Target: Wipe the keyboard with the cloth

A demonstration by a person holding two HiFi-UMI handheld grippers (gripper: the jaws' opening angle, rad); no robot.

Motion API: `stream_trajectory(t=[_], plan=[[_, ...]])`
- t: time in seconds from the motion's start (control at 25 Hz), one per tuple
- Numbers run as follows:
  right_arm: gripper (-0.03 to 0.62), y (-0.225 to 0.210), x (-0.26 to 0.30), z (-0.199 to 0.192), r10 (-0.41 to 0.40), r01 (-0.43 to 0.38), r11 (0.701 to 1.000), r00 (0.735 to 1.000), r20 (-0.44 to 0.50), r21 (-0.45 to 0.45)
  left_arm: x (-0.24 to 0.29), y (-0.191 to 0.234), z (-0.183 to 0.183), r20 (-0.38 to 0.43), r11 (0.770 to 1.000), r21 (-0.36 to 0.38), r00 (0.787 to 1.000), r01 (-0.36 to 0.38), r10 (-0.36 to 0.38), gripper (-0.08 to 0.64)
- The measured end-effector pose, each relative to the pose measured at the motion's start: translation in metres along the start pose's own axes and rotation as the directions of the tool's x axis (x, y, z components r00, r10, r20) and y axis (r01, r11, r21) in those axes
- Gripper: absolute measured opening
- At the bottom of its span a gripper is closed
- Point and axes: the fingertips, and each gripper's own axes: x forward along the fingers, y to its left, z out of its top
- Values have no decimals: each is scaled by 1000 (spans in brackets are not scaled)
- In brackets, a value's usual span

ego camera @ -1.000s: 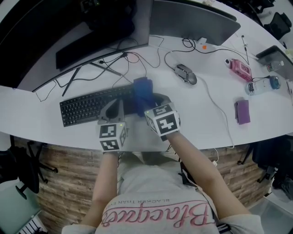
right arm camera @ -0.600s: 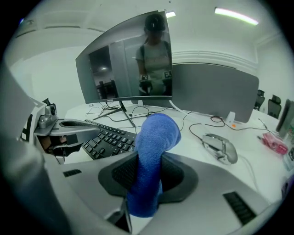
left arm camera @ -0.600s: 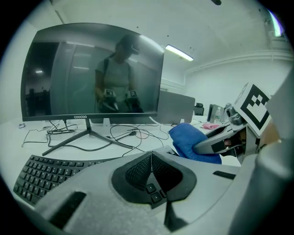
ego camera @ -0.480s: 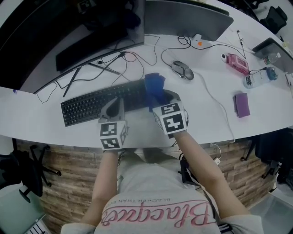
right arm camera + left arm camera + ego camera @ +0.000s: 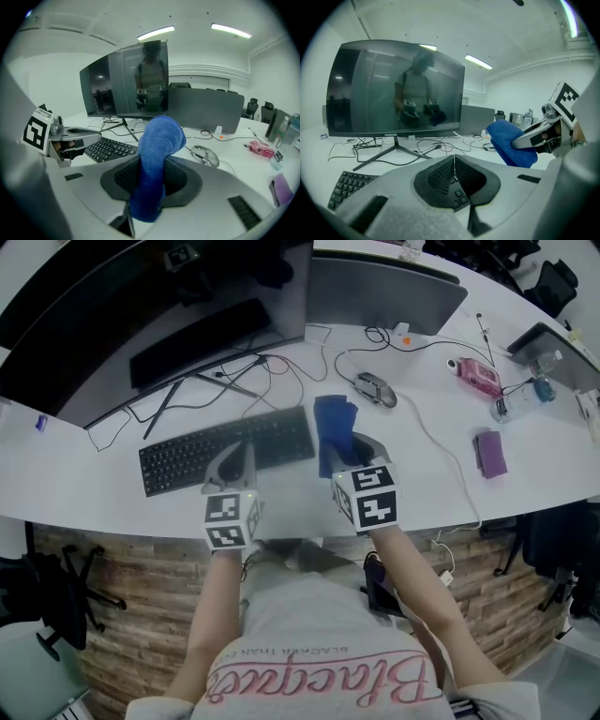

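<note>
Cloth (image 5: 157,150) sits clamped in right gripper (image 5: 151,180), beside keyboard (image 5: 228,449).

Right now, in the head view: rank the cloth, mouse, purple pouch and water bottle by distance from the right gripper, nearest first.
1. Blue cloth: clamped in the right gripper, sticking out just ahead of it.
2. Mouse: ahead and slightly right.
3. Purple pouch: off to the right, near the desk edge.
4. Water bottle: farther right, beyond the pouch.

the left hand-held gripper (image 5: 242,451) and right hand-held gripper (image 5: 358,443) are grey, with black mesh pads (image 5: 440,177) and white cubes (image 5: 231,518) bearing black square markers; the t-shirt (image 5: 309,634) is pale, pink-lettered.
</note>
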Motion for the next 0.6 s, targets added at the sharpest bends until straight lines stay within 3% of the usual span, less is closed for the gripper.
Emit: stream_trajectory(t=[0.4,0.6], plan=[[106,60,-39,29,-61,58,998,993,101,25,-55,22,18,46,997,62,997,54,-57,6],[106,105,-53,43,-31,36,999,981,193,-21,-81,29,25,73,994,79,994,79,-85,6]])
